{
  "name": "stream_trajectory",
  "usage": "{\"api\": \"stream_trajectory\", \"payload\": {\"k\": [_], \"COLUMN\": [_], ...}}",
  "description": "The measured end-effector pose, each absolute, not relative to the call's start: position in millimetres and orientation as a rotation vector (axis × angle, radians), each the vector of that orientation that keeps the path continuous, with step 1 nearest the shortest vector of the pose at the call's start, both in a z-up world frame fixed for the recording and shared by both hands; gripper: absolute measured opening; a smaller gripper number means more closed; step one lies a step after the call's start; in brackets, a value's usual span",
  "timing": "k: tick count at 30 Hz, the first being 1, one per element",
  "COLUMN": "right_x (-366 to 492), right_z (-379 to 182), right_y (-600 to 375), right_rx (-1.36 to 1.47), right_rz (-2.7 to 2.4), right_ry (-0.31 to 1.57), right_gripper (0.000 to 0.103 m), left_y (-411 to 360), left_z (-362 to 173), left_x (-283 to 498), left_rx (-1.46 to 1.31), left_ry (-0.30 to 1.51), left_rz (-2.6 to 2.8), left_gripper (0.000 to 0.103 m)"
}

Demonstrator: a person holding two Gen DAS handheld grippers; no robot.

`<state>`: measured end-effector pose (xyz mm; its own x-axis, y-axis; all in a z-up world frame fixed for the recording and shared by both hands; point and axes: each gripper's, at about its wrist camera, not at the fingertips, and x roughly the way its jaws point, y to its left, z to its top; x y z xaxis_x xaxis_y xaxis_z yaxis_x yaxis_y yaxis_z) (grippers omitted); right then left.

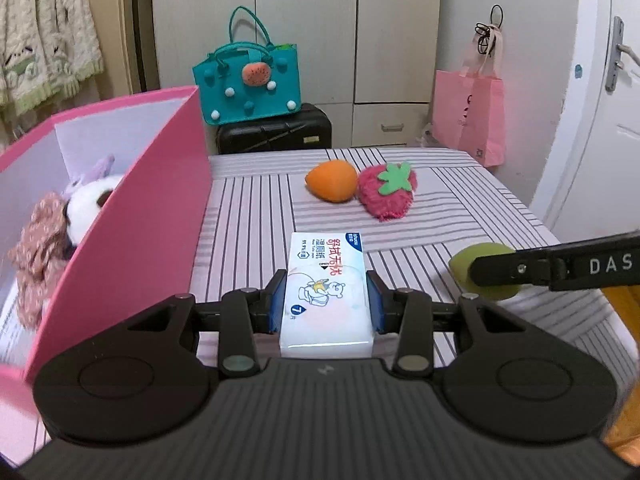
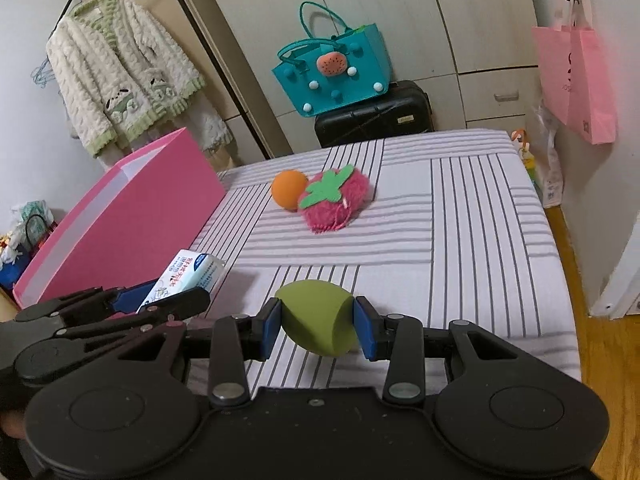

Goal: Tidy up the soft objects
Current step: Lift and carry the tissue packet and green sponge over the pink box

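The pink box (image 1: 160, 200) is the landmark here, standing at the left edge of the striped bed (image 1: 460, 216). Inside it already lie a white plush toy (image 1: 86, 204) and a brownish ruffled soft thing (image 1: 38, 248), so part of the sorting looks done. The left gripper (image 1: 327, 304) pinches a pack of wet tissues (image 1: 326, 280) between its blue pads, just to the right of the box wall and lifted over the bed. The right gripper (image 2: 318, 326), further right from the box, is pressed onto a green sponge (image 2: 316, 320), which dents a little under the pads. Both held things are, I judge, on the way to the box. Still left on the bed, well apart from the box, are an orange sponge (image 1: 332, 186) and a fluffy strawberry (image 1: 386, 192), touching each other. The tall box wall must be cleared first. Behind the bed stand a teal bag (image 1: 248, 84) and a black suitcase (image 1: 276, 132).
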<state>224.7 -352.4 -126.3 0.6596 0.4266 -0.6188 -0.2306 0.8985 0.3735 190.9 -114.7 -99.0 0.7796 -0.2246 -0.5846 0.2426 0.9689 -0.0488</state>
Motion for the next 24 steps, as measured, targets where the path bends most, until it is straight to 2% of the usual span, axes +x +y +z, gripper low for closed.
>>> {"api": "stream_trajectory", "payload": {"k": [7,18,24], "right_x": [202.6,167.2,152.0], "right_z": [-125.0,-104.3,-96.5], "right_y": [-341.4,-316.7,-295.8], "right_rx": [0.264,0.185,0.178], "right_rz": [0.378,0.455,0.552], "right_ry": [0.788,0.821,0.881], "right_gripper": [0.045,0.045,0.045], "left_y": [-105.1,-75.1,-50.5], "left_z": [-91.9,-75.3,-59.4], "left_x": [168.1,140.2,121.6], "left_rx": [0.039,0.038,0.070], "left_ry": [0.622,0.735,0.715], "left_rz": [-0.298,-0.509,-0.493], "left_gripper": [0.039,0.039,0.039]}}
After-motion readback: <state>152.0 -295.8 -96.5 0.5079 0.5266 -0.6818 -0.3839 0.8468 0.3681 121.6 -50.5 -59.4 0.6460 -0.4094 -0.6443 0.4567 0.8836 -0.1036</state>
